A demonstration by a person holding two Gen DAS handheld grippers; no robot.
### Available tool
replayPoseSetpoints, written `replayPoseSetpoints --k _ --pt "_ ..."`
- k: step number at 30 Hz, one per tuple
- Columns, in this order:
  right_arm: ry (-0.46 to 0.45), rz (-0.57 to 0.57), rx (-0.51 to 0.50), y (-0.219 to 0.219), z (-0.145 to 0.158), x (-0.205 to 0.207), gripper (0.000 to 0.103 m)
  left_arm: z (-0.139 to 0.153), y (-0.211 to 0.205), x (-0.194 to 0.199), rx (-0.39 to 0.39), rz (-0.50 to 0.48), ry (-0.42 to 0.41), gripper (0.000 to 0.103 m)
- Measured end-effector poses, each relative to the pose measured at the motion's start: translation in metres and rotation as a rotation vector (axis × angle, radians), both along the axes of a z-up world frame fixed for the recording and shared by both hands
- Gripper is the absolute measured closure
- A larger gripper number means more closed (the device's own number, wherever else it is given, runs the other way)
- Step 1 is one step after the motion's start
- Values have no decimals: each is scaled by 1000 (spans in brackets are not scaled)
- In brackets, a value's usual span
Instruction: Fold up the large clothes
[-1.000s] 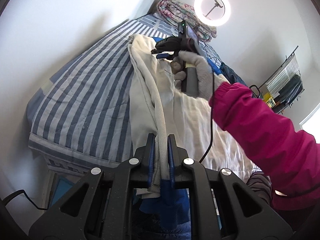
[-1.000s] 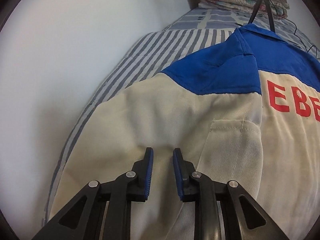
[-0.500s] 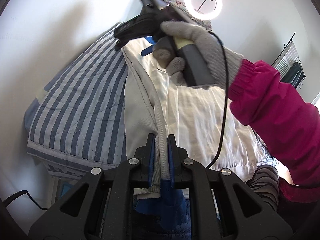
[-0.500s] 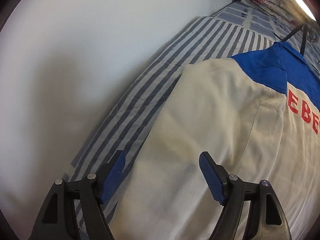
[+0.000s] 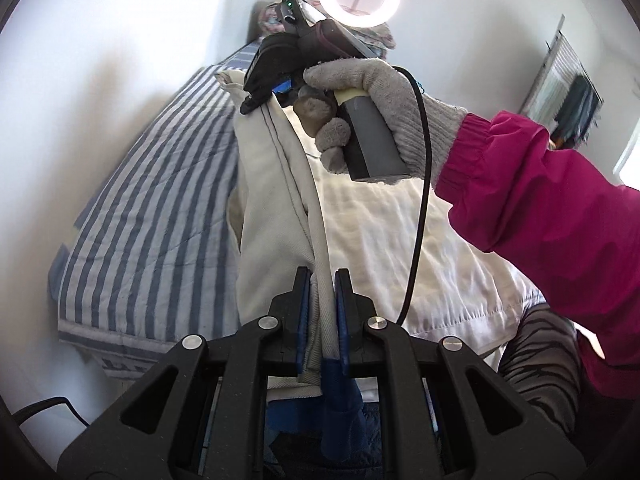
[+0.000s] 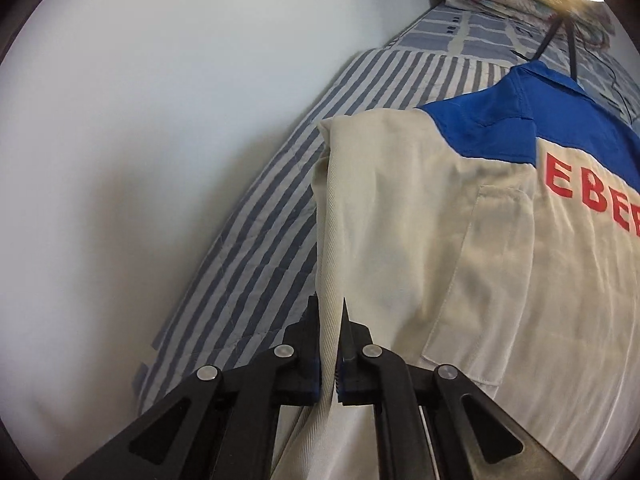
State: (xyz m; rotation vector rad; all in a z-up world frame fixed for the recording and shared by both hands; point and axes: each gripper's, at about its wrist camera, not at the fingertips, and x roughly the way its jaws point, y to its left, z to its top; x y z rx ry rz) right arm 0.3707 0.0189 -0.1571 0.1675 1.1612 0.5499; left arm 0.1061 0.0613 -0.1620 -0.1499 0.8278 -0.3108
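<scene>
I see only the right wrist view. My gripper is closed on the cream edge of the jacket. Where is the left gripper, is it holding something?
Observer: Yes. The left gripper is shut on the jacket too, pinching a cream edge where it meets blue fabric.
Operator: Is the cloth between the two grippers lifted or lying flat?
Observer: In the left wrist view a cream fold runs from the left gripper up to the right gripper, raised above the striped bed cover.
Operator: What holds my gripper?
Observer: A hand in a grey knit glove, with a magenta sleeve behind it.
</scene>
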Motion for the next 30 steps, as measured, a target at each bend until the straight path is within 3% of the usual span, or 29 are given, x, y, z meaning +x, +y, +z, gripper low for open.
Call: replayPoseSetpoints --k 5,10,15,21,26,29,30 --pt "5 -109 185 -76 -1 -15 101 -1 -38 -3 63 -76 -10 93" --pt "43 -233 261 -139 -23 -28 101 -12 -66 -4 100 -145 16 93" --pt "100 -294 242 -180 -57 -35 100 -30 -89 0 102 -202 72 93" --pt "86 -282 142 -182 -61 -32 96 -40 -104 8 106 -235 111 93" --pt "52 -261 71 -187 -45 -32 74 -44 -108 8 85 -241 137 92" --pt "23 -252 101 -213 -24 -47 69 -43 -104 12 27 -274 149 74" --pt "10 -248 104 -218 -18 -51 67 -40 -105 10 5 -294 146 73"
